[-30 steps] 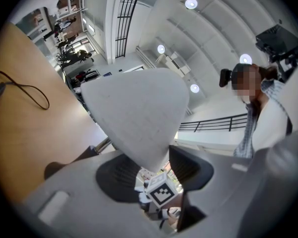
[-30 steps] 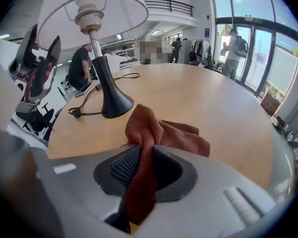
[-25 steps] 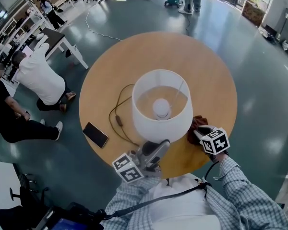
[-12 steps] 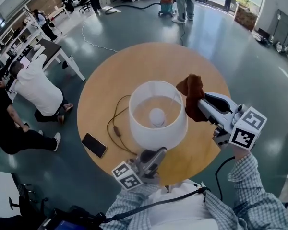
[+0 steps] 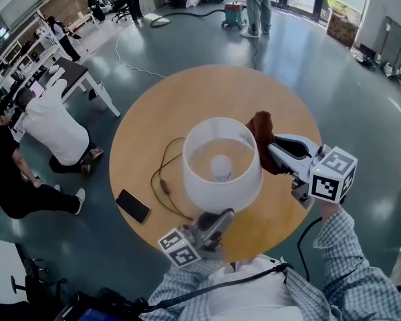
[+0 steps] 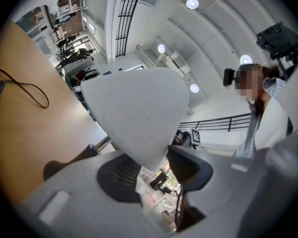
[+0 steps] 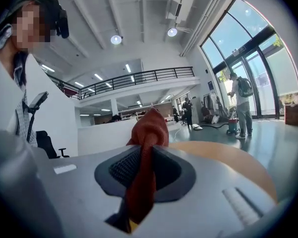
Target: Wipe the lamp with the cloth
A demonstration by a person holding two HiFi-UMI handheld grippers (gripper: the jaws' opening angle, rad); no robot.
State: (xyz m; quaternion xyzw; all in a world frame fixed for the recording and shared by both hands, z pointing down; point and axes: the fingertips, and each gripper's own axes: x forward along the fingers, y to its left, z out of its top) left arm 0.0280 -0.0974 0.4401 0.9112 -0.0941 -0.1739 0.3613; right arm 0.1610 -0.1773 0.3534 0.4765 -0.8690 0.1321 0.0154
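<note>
The lamp, with its white shade (image 5: 222, 162), stands in the middle of the round wooden table (image 5: 187, 92). My right gripper (image 5: 271, 149) is shut on a red-brown cloth (image 5: 259, 127) and holds it against the right side of the shade's top rim. In the right gripper view the cloth (image 7: 149, 133) hangs pinched between the pads of that gripper (image 7: 144, 167). My left gripper (image 5: 224, 214) sits under the shade's near edge. In the left gripper view the shade's lower rim (image 6: 134, 113) dips between the parted jaws of this gripper (image 6: 151, 165), with a gap showing beside it.
A black phone (image 5: 133, 206) lies at the table's left front edge. The lamp's black cord (image 5: 164, 169) loops between phone and lamp. People sit and crouch on the floor at left (image 5: 50, 122). A person stands by a vacuum at the back (image 5: 257, 5).
My right gripper has lifted the cloth from the table's near right edge up to the shade's top rim. The left gripper has stayed under the shade.
</note>
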